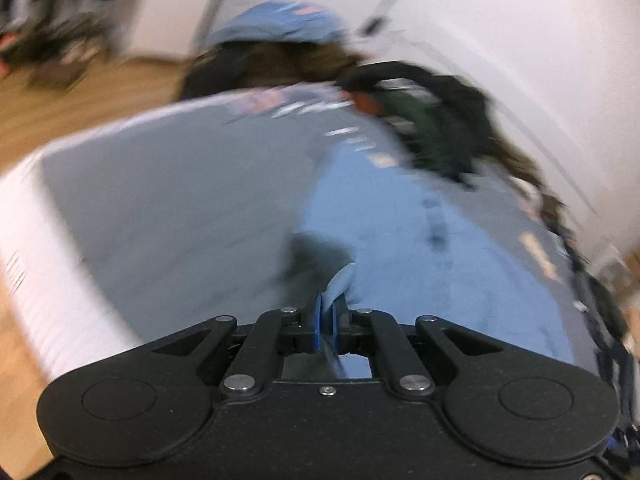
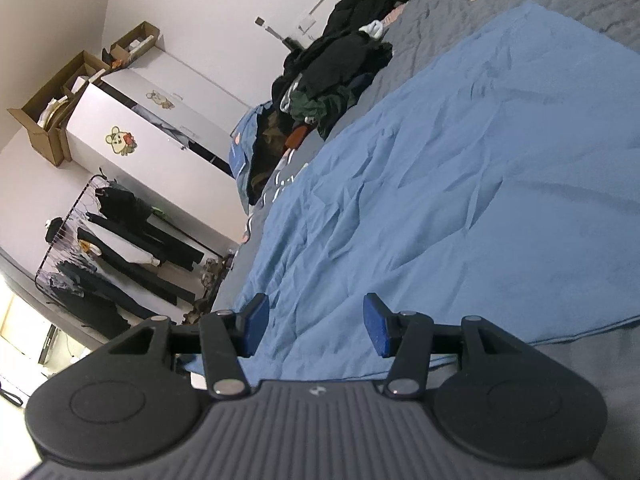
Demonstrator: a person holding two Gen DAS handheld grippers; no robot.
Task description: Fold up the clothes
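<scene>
Your left gripper [image 1: 327, 320] pinches a corner of the blue garment [image 2: 440, 168] on the bed [image 1: 180, 200]; your right gripper [image 2: 316, 328] hovers above it, fingers spread wide, empty.

— What have you got on the bed?
— Your blue garment [image 2: 420, 184], spread flat and creased on the grey cover.
— Its corner?
— One corner [image 1: 340, 280] lifted, pinched.

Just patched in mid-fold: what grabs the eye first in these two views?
The big blue garment spread flat over the grey bed fills the right wrist view, under the open right claw. The left claw is shut on a corner of it. A dark clothes pile lies beyond.
</scene>
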